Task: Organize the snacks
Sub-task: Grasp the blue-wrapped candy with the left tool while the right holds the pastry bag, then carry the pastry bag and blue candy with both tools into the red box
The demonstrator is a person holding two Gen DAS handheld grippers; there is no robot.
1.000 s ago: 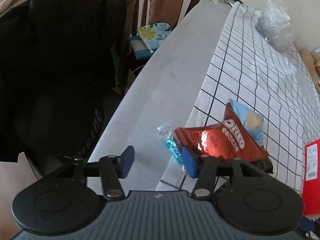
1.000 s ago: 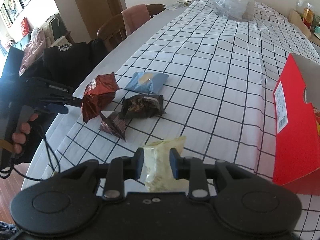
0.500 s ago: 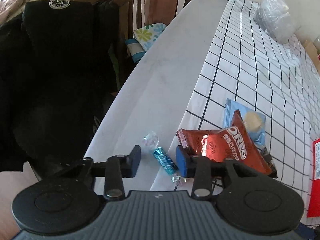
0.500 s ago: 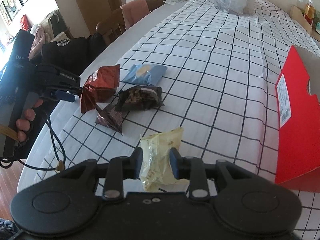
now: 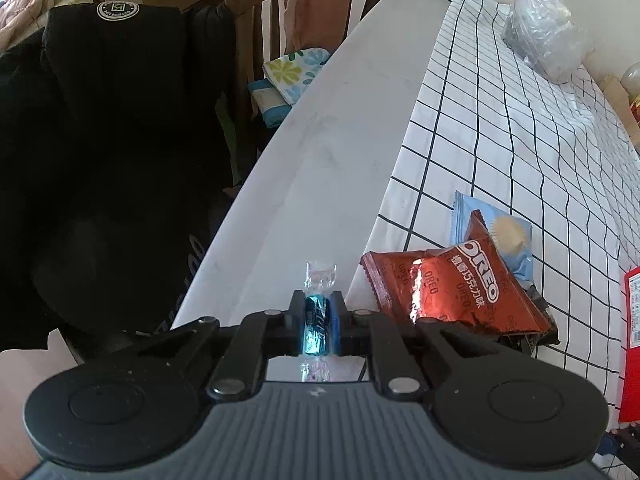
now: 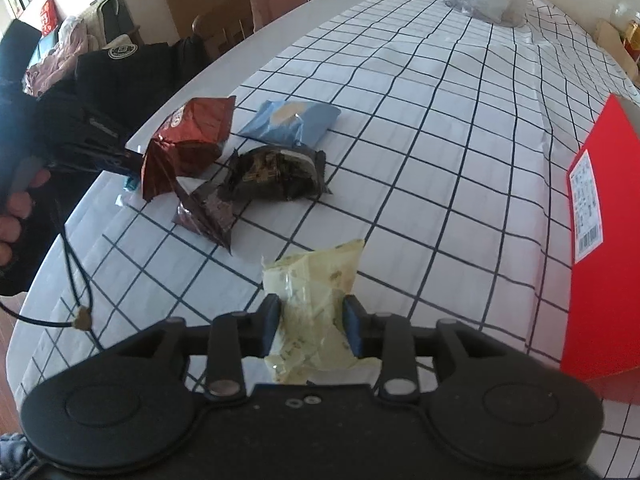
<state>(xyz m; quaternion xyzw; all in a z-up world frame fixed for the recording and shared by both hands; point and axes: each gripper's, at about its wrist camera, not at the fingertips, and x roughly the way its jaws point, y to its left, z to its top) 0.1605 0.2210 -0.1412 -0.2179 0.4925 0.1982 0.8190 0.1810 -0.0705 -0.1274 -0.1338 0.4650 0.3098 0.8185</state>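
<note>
The counter (image 6: 224, 76) is mostly covered by a checked cloth (image 6: 440, 120), with a bare strip along its edge. A red box (image 6: 600, 264) stands at the right, likely where the snacks are to go. On the cloth near the bare strip lies a loose heap: a red Oreo pack (image 5: 460, 292) overlapping a blue pack (image 5: 500, 232), with a dark pack (image 6: 276, 172) and a small brown pack (image 6: 208, 216) beside them. The yellow pack (image 6: 316, 300) sits between the fingers of the right gripper (image 6: 312, 324), which have just been opening; gaps show at both pads, so it looks let go onto the cloth near the box. The left gripper (image 5: 318, 324) has just closed on the blue candy (image 5: 316, 320) at the cloth's edge, pinching its middle, the twisted ends sticking out.
</note>
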